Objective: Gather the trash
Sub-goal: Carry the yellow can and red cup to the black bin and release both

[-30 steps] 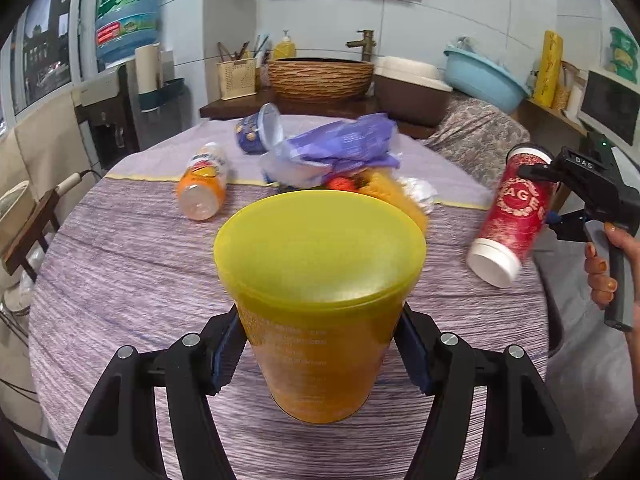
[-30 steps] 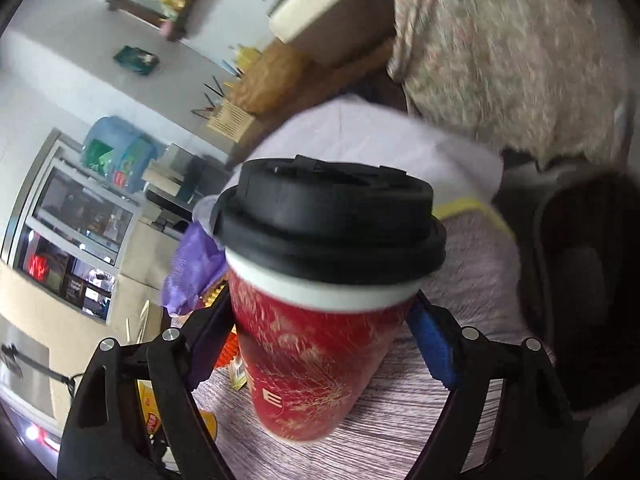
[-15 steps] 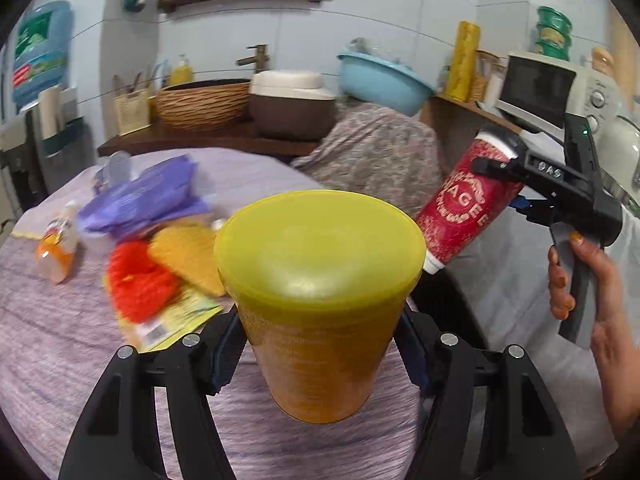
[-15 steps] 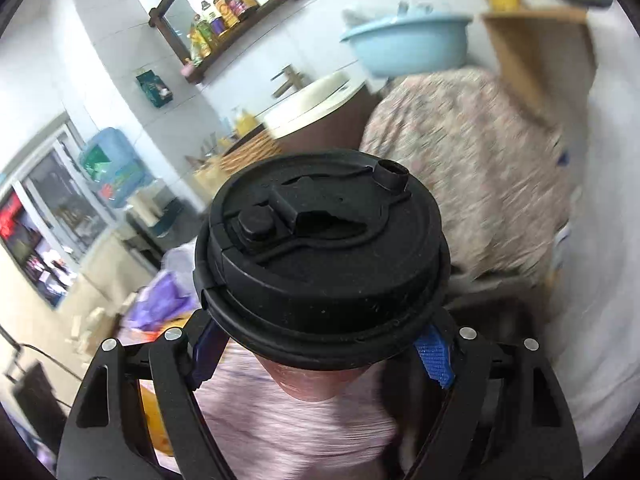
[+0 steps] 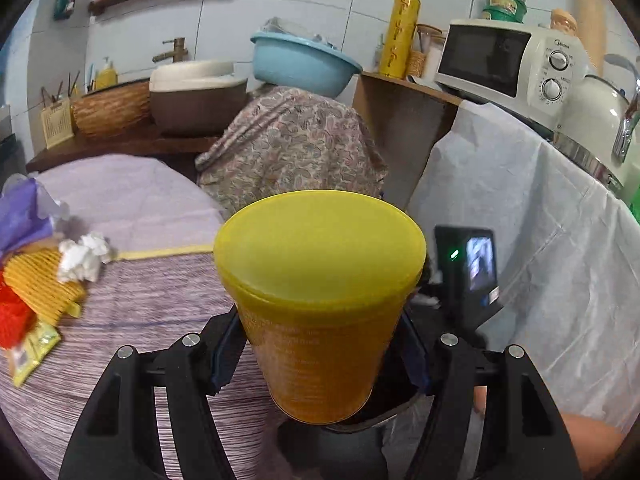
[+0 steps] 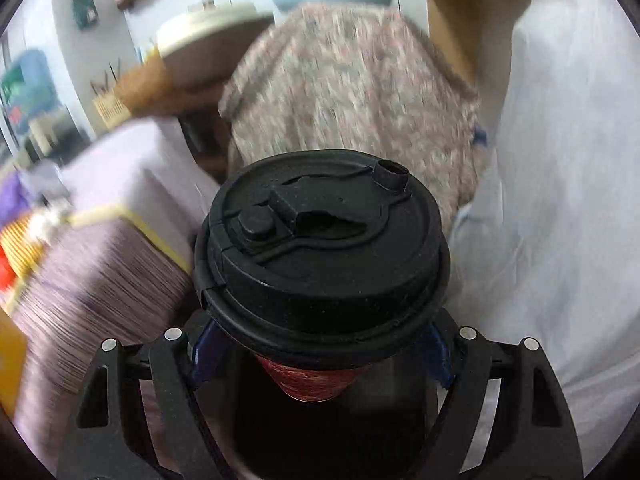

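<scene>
Your left gripper (image 5: 320,356): jaws clamped on yellow tub (image 5: 318,300), frame centre; side print too blurred to read. Your right gripper (image 6: 320,364): jaws clamped on red cup (image 6: 316,380), black lid (image 6: 320,256) facing camera, centre frame. Microwave (image 5: 508,60), upper right of left view, reads "Midea".

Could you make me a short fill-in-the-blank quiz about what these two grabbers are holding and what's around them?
1. The left gripper is shut on a ____ cup.
2. The right gripper holds a red cup with a ____ lid.
3. The basin above the patterned cloth is light ____.
4. The crumpled tissue on the table is ____.

Missing words: yellow; black; blue; white
</scene>
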